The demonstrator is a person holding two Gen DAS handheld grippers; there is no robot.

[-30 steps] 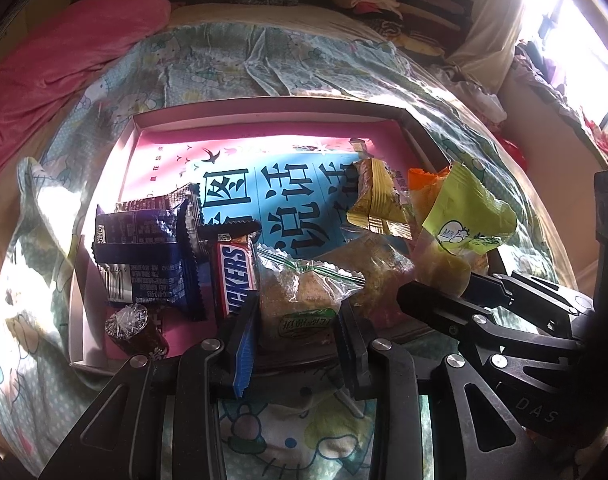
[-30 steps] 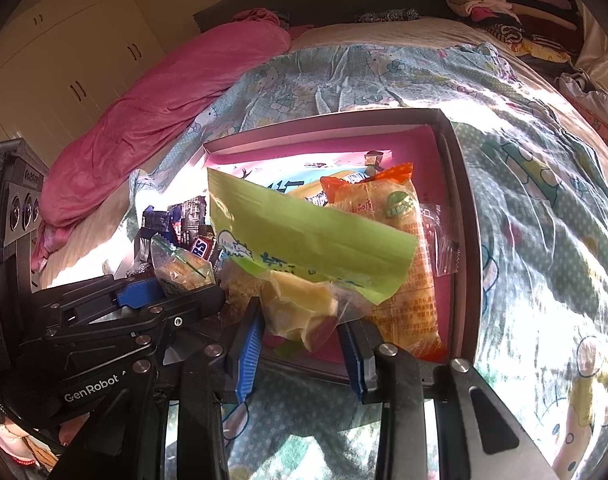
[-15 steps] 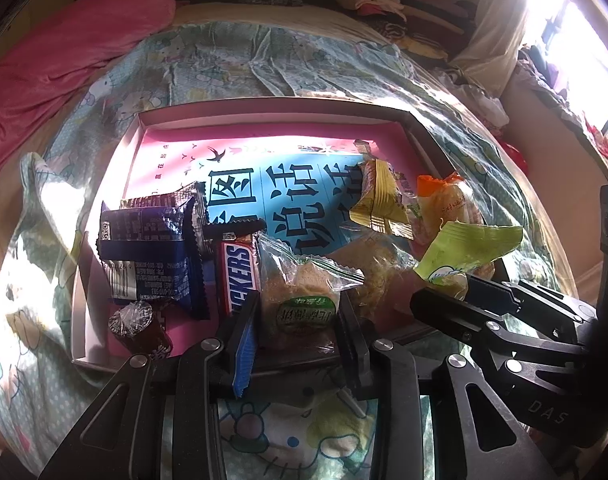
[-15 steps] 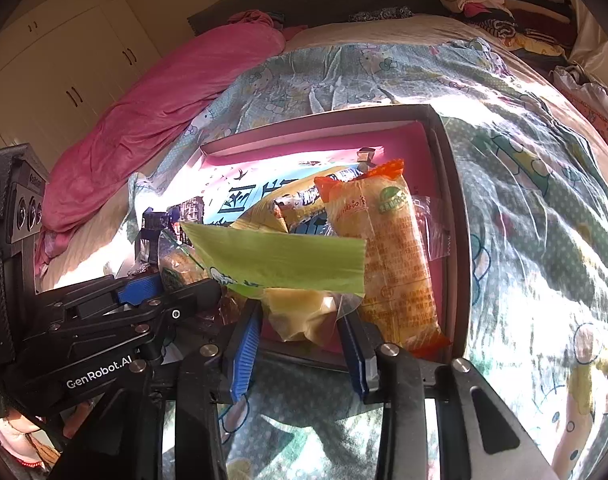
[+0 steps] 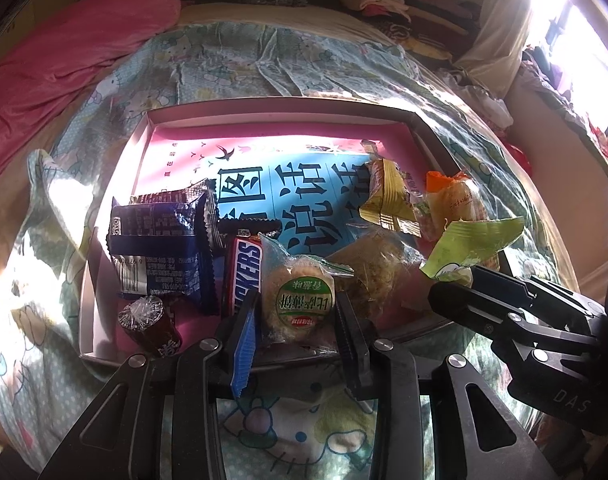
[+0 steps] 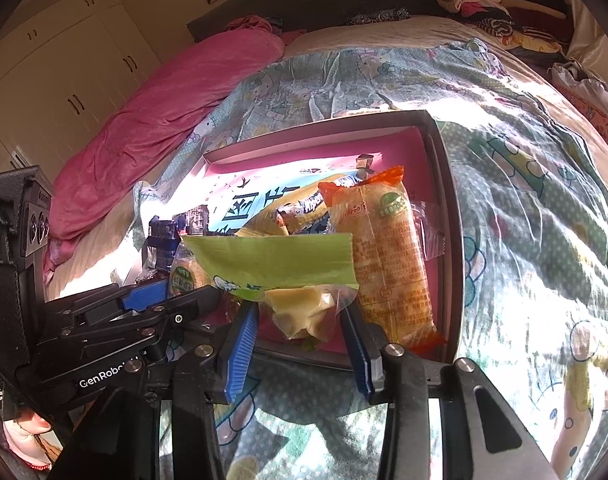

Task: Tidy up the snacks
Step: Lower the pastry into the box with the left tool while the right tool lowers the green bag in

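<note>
Mostly done, by the look of it: nearly every snack already lies in the pink box (image 5: 152, 128) on the bed (image 5: 264, 60). Round cake (image 5: 300, 300) in clear wrap with a green label sits at the box's near edge, between the left gripper (image 5: 298, 320) fingers; the pads seem to press its sides, so grasped. Green packet (image 6: 272, 258) with a yellow cake inside sits between the right gripper (image 6: 300, 324) fingers just over the near wall; those jaws are opening and the wrap's clear corner may still brush the right pad, so it looks like a release underway.

Left half of the box: blue wafer pack (image 5: 160, 248), Snickers (image 5: 244, 268) beside it, dark roll (image 5: 148, 320) in the near corner. Right half: orange pack (image 6: 384, 264) along the right wall, yellow pack (image 5: 388, 196) next to it, a crumbly cake (image 5: 376, 268) in clear wrap mid-box. Printed sheet (image 5: 288, 188) lines the bottom.

Left to do, I'd judge: let go of both cakes and tidy the loose heap on the right. No snacks visible outside the box.
</note>
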